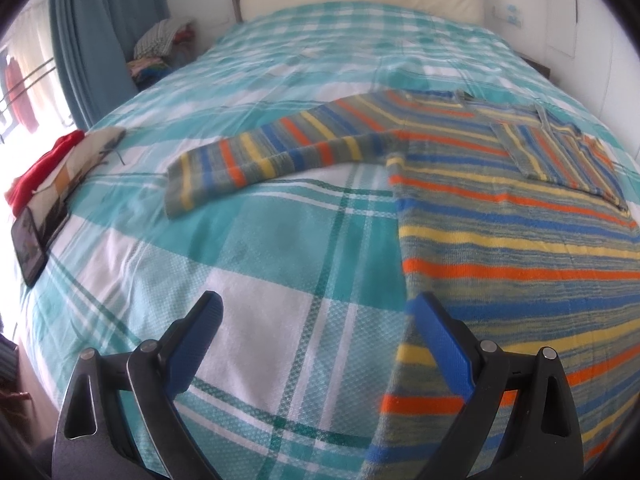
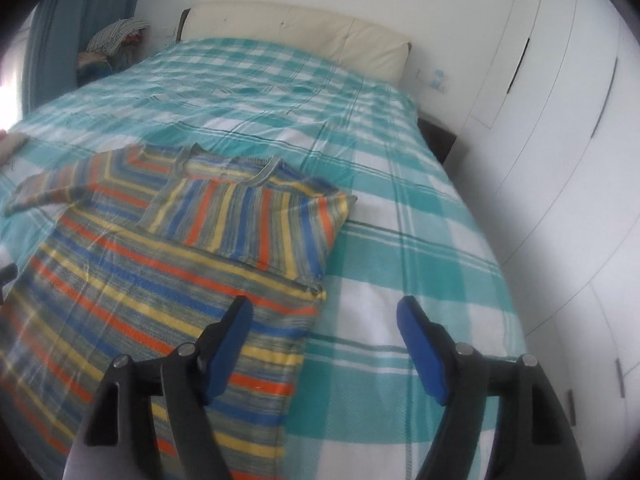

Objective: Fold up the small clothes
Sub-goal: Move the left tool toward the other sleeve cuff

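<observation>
Item: knitted sweater in orange, blue, yellow and grey-green stripes [image 1: 520,240], flat on my bed's teal-and-white checked woven cover [image 1: 260,280]. My left tongs [image 1: 316,320] gape wide, empty, their right finger over the hem's left edge. My right tongs [image 2: 324,320] gape wide, empty, straddling its right edge. One sleeve folded across the chest; the other stretched out sideways. Soft ribbed neckline.
</observation>
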Motion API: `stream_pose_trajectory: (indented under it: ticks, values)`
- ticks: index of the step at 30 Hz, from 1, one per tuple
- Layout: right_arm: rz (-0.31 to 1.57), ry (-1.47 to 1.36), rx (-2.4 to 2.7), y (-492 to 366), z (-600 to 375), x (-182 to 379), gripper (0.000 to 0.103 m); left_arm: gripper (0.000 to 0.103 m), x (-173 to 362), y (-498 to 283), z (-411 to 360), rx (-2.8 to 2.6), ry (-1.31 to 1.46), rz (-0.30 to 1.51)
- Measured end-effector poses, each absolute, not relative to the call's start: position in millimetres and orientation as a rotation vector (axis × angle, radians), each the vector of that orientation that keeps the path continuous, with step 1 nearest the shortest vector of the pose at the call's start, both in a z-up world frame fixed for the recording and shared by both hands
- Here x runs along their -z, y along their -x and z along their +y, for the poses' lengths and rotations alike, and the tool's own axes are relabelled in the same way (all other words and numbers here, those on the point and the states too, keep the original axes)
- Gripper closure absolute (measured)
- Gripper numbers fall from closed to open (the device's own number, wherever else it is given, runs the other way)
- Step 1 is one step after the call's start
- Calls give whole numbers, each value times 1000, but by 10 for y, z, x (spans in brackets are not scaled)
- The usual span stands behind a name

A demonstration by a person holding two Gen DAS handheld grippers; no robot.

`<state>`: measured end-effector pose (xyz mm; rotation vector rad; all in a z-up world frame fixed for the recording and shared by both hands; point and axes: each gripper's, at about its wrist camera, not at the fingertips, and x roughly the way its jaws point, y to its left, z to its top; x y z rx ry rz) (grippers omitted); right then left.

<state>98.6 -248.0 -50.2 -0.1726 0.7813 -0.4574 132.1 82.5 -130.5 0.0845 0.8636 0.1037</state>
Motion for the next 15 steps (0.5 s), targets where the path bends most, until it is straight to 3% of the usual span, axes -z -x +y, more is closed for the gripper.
stream_pose_trajectory:
  ticks: [15]
  values:
    - [737, 286, 603, -768, -2259, 366, 29, 6, 1266, -1317, 914, -112, -47, 860]
